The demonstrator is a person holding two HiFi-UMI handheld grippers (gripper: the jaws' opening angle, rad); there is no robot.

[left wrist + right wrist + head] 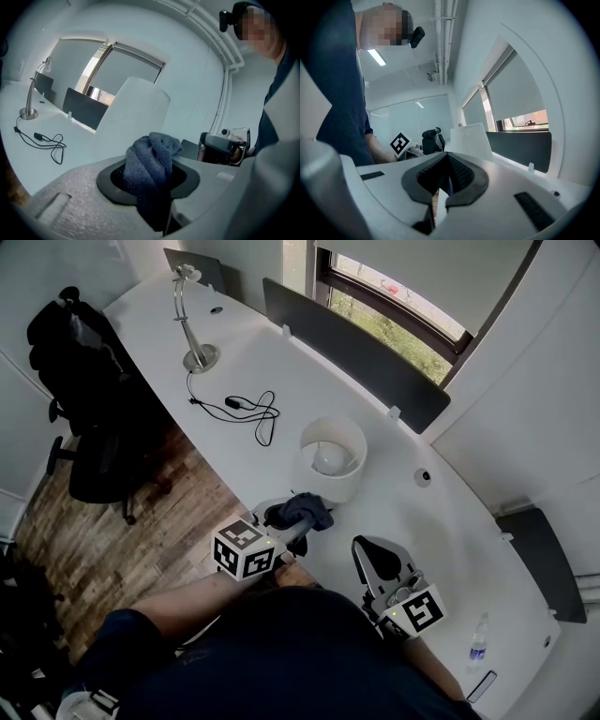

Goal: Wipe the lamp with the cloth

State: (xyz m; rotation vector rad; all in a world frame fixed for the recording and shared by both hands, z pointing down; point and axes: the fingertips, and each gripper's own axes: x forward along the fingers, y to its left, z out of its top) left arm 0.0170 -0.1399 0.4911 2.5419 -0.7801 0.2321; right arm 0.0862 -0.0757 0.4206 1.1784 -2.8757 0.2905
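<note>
my right gripper (pixel 448 180) is nearest me, jaws pressed together. my left gripper (pixel 289 517) pinches the bunched blue cloth (pixel 152 157) just beside the white lamp (pixel 331 457) on the desk (pixel 450 521). farther off lie a black cable (pixel 248 411) and a silver desk lamp (pixel 192 320).

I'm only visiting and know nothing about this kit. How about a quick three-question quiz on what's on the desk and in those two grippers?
1. True or false: the right gripper holds the cloth.
2. What lies on the table between the metal desk lamp and the white shaded lamp? A) a black cable B) a mug C) a book
3. Which gripper is shut on nothing?
Key: 1 false, the left gripper holds it; 2 A; 3 the right gripper.
</note>
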